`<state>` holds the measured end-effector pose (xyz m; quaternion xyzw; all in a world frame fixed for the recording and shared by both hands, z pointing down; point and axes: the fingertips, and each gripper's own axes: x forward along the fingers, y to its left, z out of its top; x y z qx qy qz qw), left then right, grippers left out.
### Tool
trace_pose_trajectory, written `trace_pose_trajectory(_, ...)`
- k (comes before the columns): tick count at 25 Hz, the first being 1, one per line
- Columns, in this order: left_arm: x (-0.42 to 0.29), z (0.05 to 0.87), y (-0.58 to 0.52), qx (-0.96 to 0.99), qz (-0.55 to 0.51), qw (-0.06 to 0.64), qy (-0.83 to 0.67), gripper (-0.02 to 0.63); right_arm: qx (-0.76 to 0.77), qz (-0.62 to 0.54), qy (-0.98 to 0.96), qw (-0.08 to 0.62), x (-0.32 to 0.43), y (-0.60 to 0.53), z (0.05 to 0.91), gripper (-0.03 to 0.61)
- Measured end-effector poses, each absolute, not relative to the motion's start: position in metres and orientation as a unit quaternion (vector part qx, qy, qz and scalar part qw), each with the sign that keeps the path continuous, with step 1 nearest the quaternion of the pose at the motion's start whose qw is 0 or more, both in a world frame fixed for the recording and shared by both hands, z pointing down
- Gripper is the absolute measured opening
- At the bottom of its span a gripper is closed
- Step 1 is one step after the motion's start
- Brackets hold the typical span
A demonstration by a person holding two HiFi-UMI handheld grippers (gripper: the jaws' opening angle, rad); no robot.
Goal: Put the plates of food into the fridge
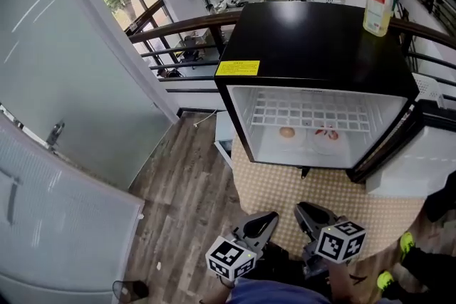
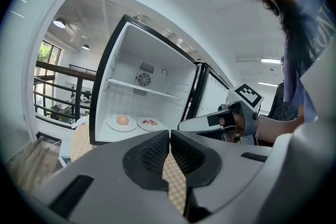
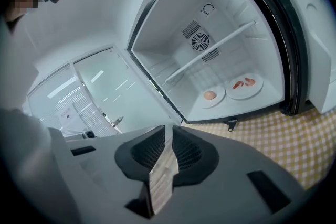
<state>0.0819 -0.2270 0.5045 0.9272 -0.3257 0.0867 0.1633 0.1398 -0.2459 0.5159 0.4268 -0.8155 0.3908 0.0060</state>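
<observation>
Two white plates rest side by side on the floor of the open mini fridge [image 1: 313, 46]. One plate [image 1: 287, 133] [image 2: 122, 121] [image 3: 210, 95] carries a round tan piece of food. The other plate [image 1: 326, 133] [image 2: 150, 123] [image 3: 245, 84] carries red pieces. Both grippers hang low in front of the fridge, well back from the plates and empty. The tips of my left gripper [image 1: 262, 223] [image 2: 169, 134] meet, so it is shut. My right gripper [image 1: 308, 213] [image 3: 169, 128] shows a narrow slit between its jaws with nothing in it.
The fridge stands on a checked mat [image 1: 320, 196], its door [image 1: 420, 153] swung open to the right. A bottle [image 1: 377, 3] sits on the black top. A wire shelf [image 1: 310, 110] spans the fridge above the plates. Glass wall at left, wooden floor below.
</observation>
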Motion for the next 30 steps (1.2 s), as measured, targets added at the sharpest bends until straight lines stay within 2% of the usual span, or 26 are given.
trace_pose_trajectory(8, 0.075, 0.501, -0.204, 0.932, 0.090, 0.159, -0.313, 0.017, 0.433, 0.393, -0.811, 0.001, 0.133, -0.224, 0.516, 0.039)
trace_pose_trajectory(15, 0.021, 0.501, -0.159, 0.931, 0.101, 0.145, -0.318, 0.017, 0.436, 0.382, -0.815, -0.002, 0.086, -0.196, 0.509, 0.038)
trace_pose_trajectory(23, -0.060, 0.503, -0.082, 0.929, 0.085, 0.149, -0.327, 0.017, 0.440, 0.377, -0.815, -0.003, 0.013, -0.110, 0.507, 0.038)
trace_pose_trajectory(30, -0.070, 0.508, -0.015, 0.943, 0.075, 0.158, -0.284, 0.017, 0.455, 0.390, -0.800, 0.000, -0.014, -0.027, 0.516, 0.037)
